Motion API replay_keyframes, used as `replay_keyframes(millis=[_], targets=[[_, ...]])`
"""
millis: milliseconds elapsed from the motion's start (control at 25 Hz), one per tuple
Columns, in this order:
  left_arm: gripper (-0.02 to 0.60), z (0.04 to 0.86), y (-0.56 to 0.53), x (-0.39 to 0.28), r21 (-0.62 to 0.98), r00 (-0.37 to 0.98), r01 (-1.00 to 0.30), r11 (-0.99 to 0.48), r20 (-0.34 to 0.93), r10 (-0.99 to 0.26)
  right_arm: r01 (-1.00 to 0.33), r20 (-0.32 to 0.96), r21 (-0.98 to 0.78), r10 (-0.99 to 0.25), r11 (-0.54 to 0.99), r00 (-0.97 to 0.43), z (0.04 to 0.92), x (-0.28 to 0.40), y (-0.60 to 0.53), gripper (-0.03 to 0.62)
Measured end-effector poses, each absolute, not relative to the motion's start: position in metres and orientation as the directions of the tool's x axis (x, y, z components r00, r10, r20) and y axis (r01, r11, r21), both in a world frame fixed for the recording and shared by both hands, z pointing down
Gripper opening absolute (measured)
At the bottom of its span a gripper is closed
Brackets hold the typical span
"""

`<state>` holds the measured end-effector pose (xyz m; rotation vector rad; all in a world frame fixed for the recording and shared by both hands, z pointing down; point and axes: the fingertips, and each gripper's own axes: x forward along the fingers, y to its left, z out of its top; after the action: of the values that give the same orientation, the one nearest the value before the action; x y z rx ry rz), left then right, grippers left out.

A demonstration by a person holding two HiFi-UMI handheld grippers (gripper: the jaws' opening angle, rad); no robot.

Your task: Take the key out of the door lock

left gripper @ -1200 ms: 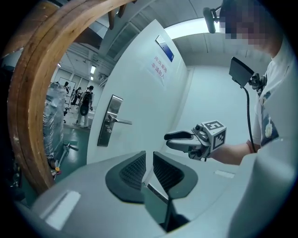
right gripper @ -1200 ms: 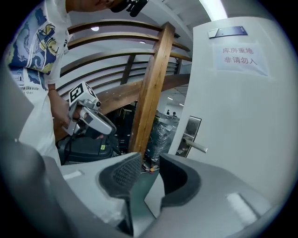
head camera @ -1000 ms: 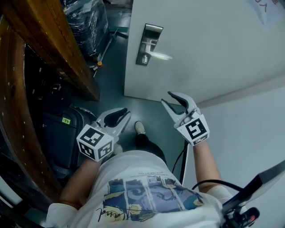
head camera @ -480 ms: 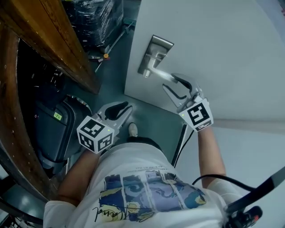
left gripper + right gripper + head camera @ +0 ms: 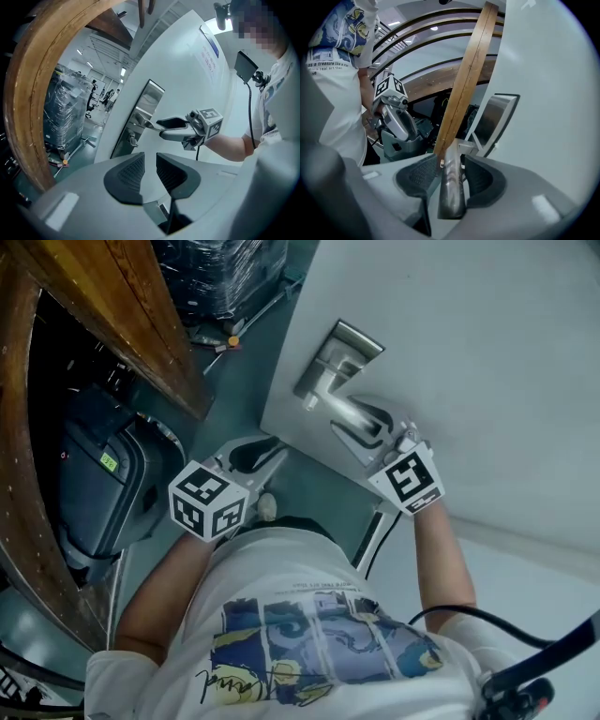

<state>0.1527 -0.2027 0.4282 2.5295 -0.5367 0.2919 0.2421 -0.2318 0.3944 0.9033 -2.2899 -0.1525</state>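
Observation:
A silver lock plate sits on the white door, its lever handle pointing toward me. A small metal stub, which looks like the key, sticks out of the plate below the lever. My right gripper straddles the lever; its jaws are opening and stand wide, with the lever between them and a gap beside the left pad. My left gripper hangs low by the door's edge, apart from the lock. Its jaws are opening with nothing between them.
A curved wooden frame runs along the left. A dark suitcase stands beneath it, and a plastic-wrapped pallet stands farther back on the grey floor. The person's shoe is just below the left gripper.
The right gripper has risen from mid-air to the door and now straddles the lever, its jaws wider. The left gripper has drifted up toward the door's edge.

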Motion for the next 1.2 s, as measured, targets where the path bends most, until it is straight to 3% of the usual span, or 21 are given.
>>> replay_keyframes(millis=[360,1200], targets=[[0.089,0.45,-0.22,0.17,0.48,0.889,-0.451,-0.753,0.318,-0.33,-0.566,0.5,0.337,-0.652,0.752,-0.57,0.397,0.237,-0.24,0.12],[0.144,0.472,-0.267,0.206,0.81,0.915,-0.334,-0.482,0.154,-0.374,-0.589,0.508,0.307,-0.652,0.747,-0.563,0.396,0.236,-0.238,0.117]])
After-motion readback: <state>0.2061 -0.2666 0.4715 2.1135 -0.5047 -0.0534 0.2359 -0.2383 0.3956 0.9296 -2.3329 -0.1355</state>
